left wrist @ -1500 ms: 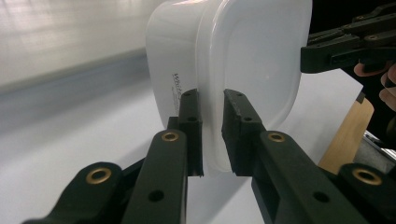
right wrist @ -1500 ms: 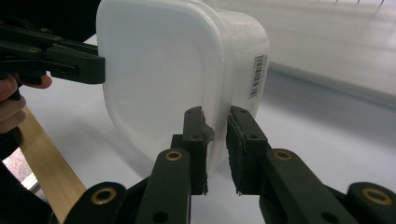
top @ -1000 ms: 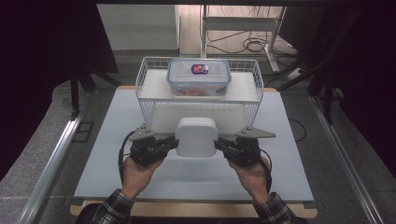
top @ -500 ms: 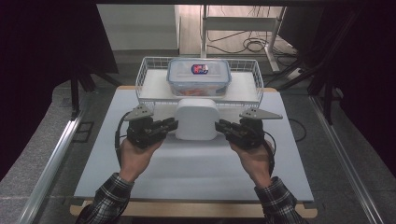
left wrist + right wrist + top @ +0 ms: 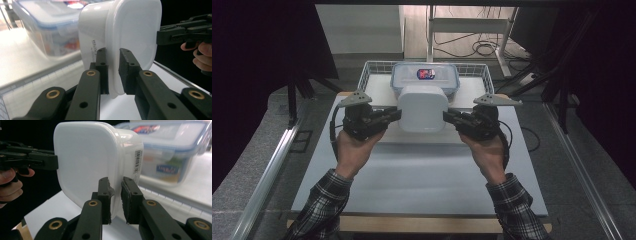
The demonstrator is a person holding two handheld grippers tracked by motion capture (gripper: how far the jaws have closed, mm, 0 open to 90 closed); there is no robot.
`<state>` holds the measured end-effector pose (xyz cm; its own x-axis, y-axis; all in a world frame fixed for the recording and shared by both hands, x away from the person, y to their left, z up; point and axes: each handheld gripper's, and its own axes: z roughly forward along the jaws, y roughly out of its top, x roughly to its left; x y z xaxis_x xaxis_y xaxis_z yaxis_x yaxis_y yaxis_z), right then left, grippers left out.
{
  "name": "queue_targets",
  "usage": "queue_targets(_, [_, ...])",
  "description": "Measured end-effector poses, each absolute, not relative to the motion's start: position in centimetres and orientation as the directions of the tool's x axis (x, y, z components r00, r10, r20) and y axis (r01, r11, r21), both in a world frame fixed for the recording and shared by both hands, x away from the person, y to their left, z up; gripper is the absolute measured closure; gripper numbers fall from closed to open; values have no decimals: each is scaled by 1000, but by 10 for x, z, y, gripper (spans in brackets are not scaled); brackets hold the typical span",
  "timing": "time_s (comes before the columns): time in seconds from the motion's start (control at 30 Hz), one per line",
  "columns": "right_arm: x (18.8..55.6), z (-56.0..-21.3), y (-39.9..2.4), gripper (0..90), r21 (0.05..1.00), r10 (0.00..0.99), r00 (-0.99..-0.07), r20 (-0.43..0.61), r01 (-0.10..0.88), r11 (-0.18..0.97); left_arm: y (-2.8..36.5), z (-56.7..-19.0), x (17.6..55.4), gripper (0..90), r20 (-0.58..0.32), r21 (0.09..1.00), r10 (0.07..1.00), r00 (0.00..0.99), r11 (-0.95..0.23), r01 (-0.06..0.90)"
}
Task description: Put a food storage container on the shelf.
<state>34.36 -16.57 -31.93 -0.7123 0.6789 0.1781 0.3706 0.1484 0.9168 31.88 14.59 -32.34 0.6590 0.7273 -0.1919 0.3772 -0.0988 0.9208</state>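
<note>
Nearest to me in the high view, two plaid sleeves enter from the bottom edge, each hand carrying one set of tongs above the grey worktop. My left tongs and my right tongs face each other at the same height, one at each side of a white box, which hangs between them, tipped so that its broad flat face looks toward me, with the worktop visible beneath it. In the left gripper view, my left tongs are clenched on the edge of the white box, one pad on either side of its rim; the right tongs touch the far edge. In the right gripper view, my right tongs pinch the opposite rim of the white box in the same manner, and a barcode label shows on the box's side wall. Just beyond the white box stands a wire basket at the far end of the worktop, holding a clear container with a blue-trimmed lid.
</note>
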Motion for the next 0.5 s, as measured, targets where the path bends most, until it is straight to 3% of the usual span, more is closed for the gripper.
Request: queue_targets(0.5, [362,-278,-163,773,933,678,-713,179,342,113,151,-280,342,792,-205,929,719,664,-70,363])
